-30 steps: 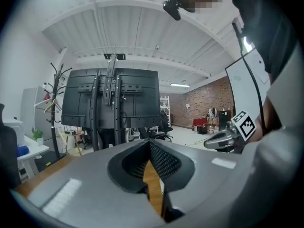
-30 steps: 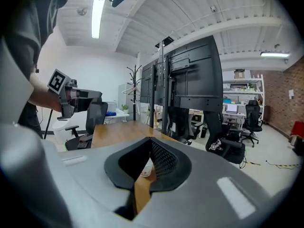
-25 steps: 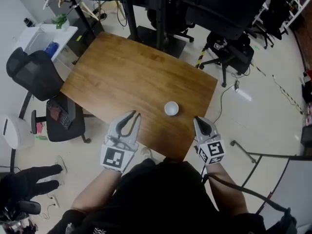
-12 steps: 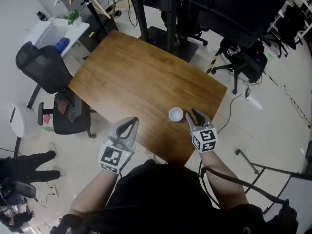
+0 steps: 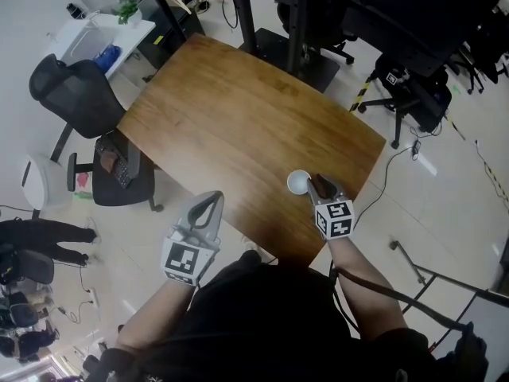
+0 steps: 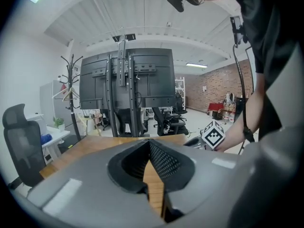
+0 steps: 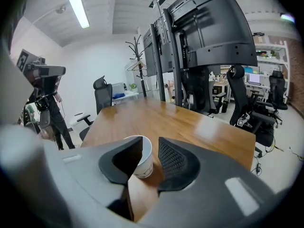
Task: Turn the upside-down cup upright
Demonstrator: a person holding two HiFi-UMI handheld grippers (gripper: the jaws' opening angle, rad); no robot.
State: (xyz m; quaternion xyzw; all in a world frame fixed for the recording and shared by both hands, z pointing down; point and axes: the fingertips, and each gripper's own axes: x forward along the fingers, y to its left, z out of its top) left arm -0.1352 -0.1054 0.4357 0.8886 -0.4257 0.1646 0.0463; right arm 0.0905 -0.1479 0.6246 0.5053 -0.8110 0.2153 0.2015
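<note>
A white paper cup (image 5: 298,182) stands near the front right corner of the wooden table (image 5: 238,118). Whether its mouth faces up or down I cannot tell. My right gripper (image 5: 320,185) is just to its right, jaws open. In the right gripper view the cup (image 7: 145,158) sits between the spread jaws of the right gripper (image 7: 149,146); the left jaw hides its left side and a gap shows at the right pad. My left gripper (image 5: 208,199) hangs shut and empty off the table's front left edge, its left gripper view tips (image 6: 149,144) closed together.
A tall black monitor rig (image 5: 294,22) stands at the table's far edge. Black office chairs (image 5: 67,102) and a white side table (image 5: 103,38) are on the left, where a person (image 5: 48,237) stands. The table's front edge (image 5: 294,253) lies close behind the cup.
My right gripper has moved down and forward up to the cup and gone from shut to open around it. The left gripper has closed and sunk a little.
</note>
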